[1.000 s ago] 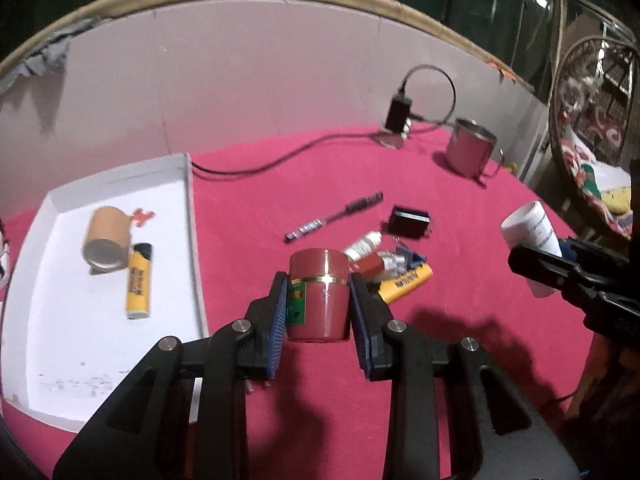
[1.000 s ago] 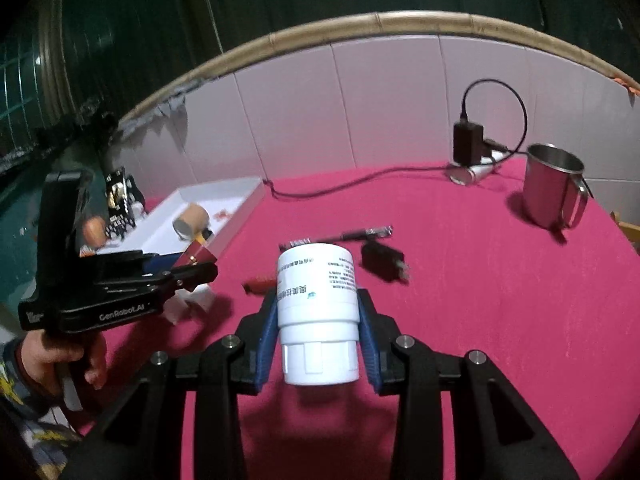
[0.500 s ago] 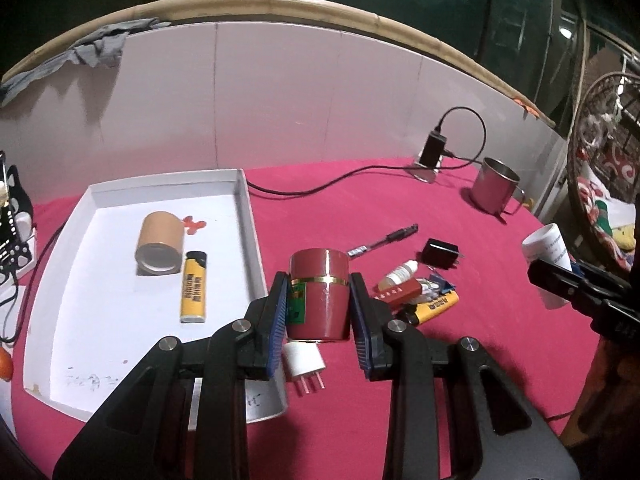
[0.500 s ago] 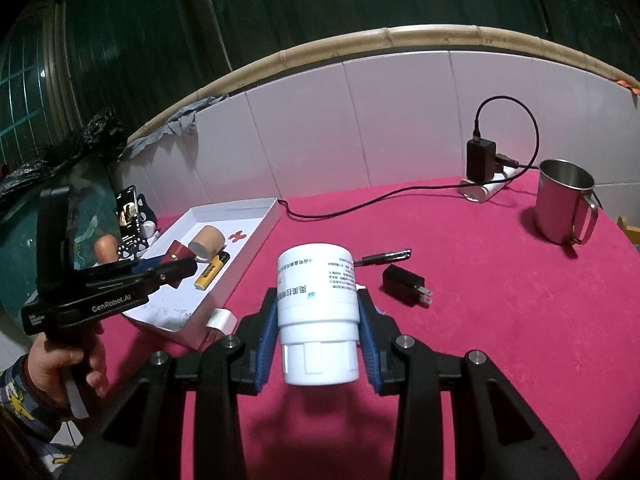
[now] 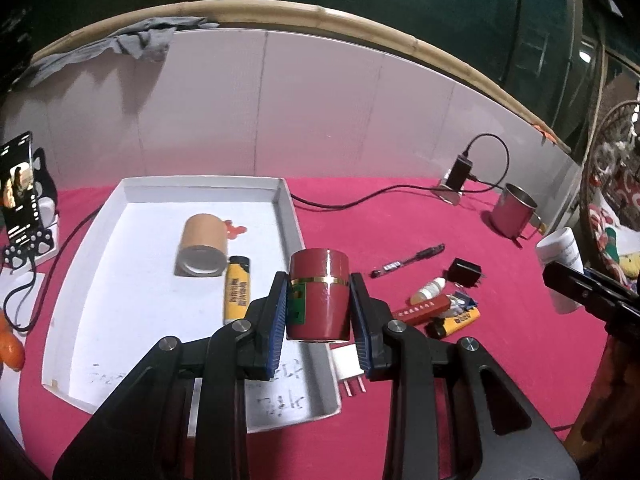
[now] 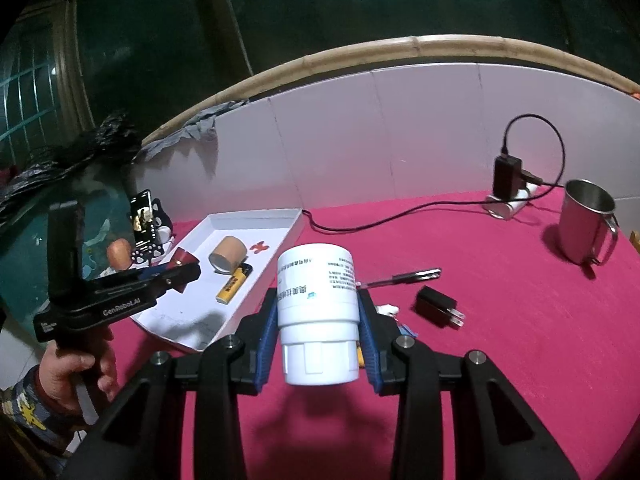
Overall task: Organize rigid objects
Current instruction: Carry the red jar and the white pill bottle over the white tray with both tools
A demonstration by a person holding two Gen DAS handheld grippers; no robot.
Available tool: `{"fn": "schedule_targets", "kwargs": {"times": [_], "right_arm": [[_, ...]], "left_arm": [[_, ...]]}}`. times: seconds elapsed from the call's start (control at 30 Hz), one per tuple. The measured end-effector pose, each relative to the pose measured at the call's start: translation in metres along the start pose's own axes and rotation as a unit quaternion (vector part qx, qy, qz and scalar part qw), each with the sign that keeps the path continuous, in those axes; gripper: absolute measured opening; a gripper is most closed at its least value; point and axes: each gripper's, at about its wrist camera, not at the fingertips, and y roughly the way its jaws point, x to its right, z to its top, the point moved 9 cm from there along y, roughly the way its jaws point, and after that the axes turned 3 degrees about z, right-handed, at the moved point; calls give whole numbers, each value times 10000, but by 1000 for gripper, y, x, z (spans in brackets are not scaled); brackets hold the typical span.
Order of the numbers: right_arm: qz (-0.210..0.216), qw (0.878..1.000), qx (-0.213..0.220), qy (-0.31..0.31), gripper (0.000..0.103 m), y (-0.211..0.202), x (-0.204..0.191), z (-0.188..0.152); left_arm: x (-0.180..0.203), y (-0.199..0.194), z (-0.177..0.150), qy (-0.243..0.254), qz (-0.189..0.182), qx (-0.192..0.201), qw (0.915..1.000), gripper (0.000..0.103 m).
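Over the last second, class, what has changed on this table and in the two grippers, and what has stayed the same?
The left gripper, holding the red can, has swung from over the loose clutter toward the white tray; the can now hangs at the tray's near right edge. The right gripper has lifted the white bottle slightly. Nothing was grasped or released. The tray's cardboard tube and yellow lighter stayed put.

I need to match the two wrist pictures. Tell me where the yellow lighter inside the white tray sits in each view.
Left wrist: yellow lighter left of centre, in the white tray, right of the cardboard tube.
Right wrist: lighter left of centre, below the same tube.
Shared landmark: steel mug far right.
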Motion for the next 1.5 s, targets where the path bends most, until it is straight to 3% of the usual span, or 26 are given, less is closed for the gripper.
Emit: {"fn": "schedule_targets", "kwargs": {"times": [0.87, 1.5], "right_arm": [[608, 9968, -279, -445, 36, 58, -82, 24], [893, 9898, -728, -835, 36, 103, -130, 17]], "left_arm": [[-84, -8, 1, -704, 445, -1, 9965, 29], [-127, 1, -9, -1066, 654, -172, 9920, 29]]}}
